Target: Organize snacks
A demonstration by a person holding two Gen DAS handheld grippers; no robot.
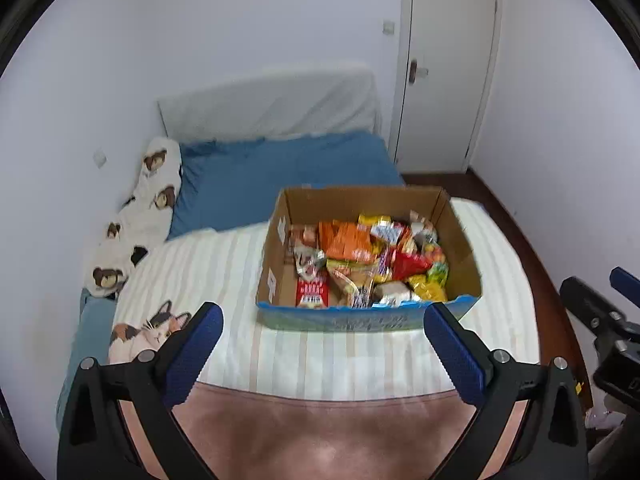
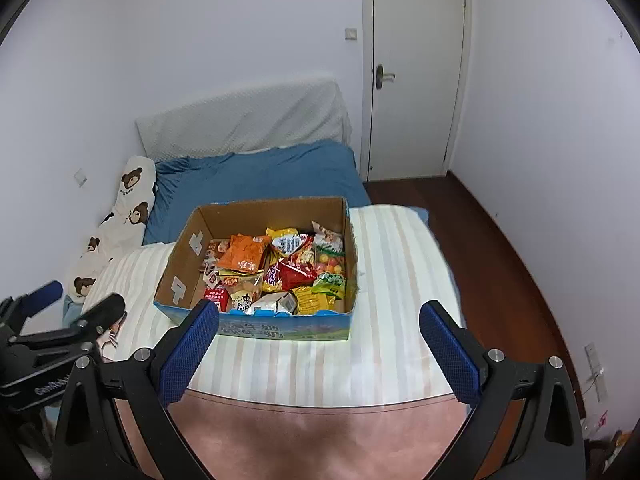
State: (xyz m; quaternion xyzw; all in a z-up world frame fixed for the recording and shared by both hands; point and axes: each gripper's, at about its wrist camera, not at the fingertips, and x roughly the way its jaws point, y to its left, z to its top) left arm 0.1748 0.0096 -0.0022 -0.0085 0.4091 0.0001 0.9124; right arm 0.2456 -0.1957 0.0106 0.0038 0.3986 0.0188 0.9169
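Observation:
An open cardboard box (image 1: 276, 264) with a blue printed front stands on the striped bed cover; it also shows in the right wrist view (image 2: 180, 264). It is filled with several snack packets, among them an orange bag (image 1: 346, 240) (image 2: 244, 254), a red bag (image 1: 408, 264) (image 2: 294, 274) and a yellow packet (image 2: 310, 300). My left gripper (image 1: 322, 318) is open and empty, held above the bed in front of the box. My right gripper (image 2: 320, 316) is open and empty, also in front of the box. Each gripper shows at the edge of the other's view.
The bed has a striped cover (image 2: 400, 280), a blue sheet (image 2: 260, 176), a pink blanket (image 2: 320, 432) at the near edge and bear-print pillows (image 2: 128, 200) along the left wall. A cat-print cushion (image 1: 144, 332) lies left. A closed white door (image 2: 416, 72) and wood floor (image 2: 500, 248) are right.

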